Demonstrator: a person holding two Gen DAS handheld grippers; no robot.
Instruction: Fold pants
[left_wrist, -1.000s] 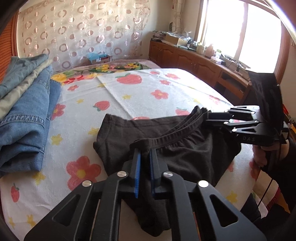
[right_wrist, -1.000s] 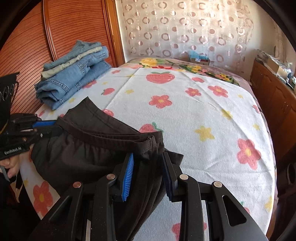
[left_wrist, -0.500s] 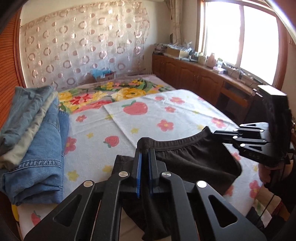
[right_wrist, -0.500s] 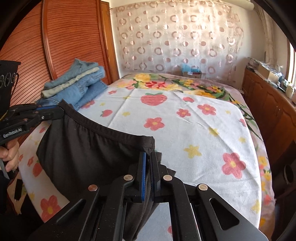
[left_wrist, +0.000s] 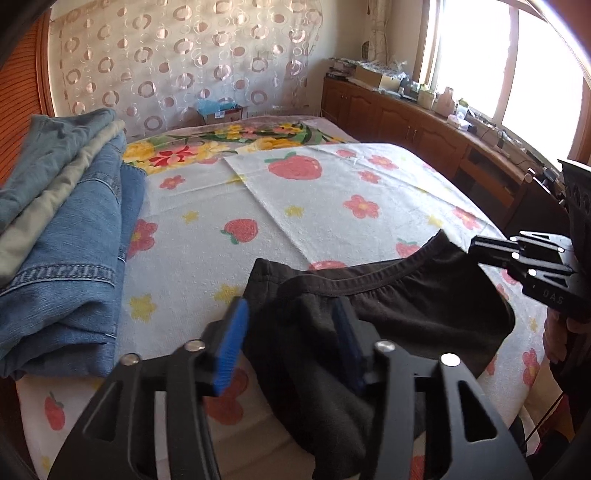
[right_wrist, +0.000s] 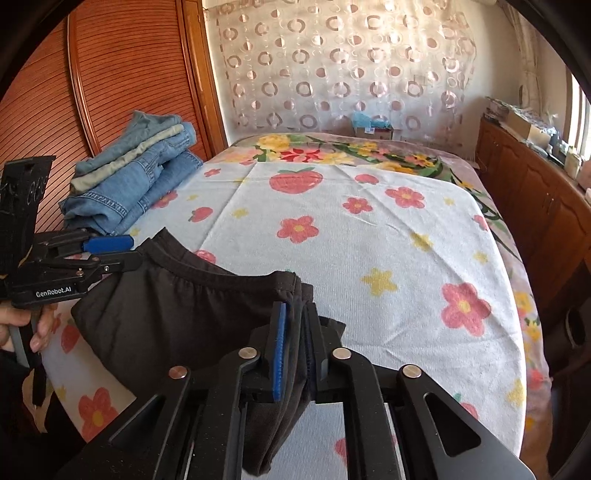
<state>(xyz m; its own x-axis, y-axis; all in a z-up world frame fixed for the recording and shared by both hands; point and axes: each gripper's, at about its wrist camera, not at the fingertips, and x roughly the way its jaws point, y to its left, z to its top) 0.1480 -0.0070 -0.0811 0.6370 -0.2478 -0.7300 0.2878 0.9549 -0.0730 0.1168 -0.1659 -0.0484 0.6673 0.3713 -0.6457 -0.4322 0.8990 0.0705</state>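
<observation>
- Left wrist view: the left hand-held gripper (left_wrist: 291, 343) stands with its jaws spread wide, and one end of the black pants (left_wrist: 399, 314) lies loose between them, gripped by neither pad.
- The waistband runs from there toward the right hand-held gripper (left_wrist: 480, 246), which meets its far corner near the bed's right edge.
- The pants sit at the near edge of the bed (left_wrist: 332, 199), with cloth sagging over the front.
- A stack of folded jeans (left_wrist: 62, 243) fills the left side; the flowered cover beyond the pants is open up to the curtain (left_wrist: 184, 66).
- Right wrist view: the right hand-held gripper (right_wrist: 297, 347) is narrow, clamped on a bunched corner of the pants (right_wrist: 177, 317).
- The left hand-held gripper (right_wrist: 122, 251) is parted at the other waistband corner, close to the jeans (right_wrist: 129, 184).
- The bed (right_wrist: 388, 236) is open to the right as far as the wooden cabinets (right_wrist: 535, 206).
</observation>
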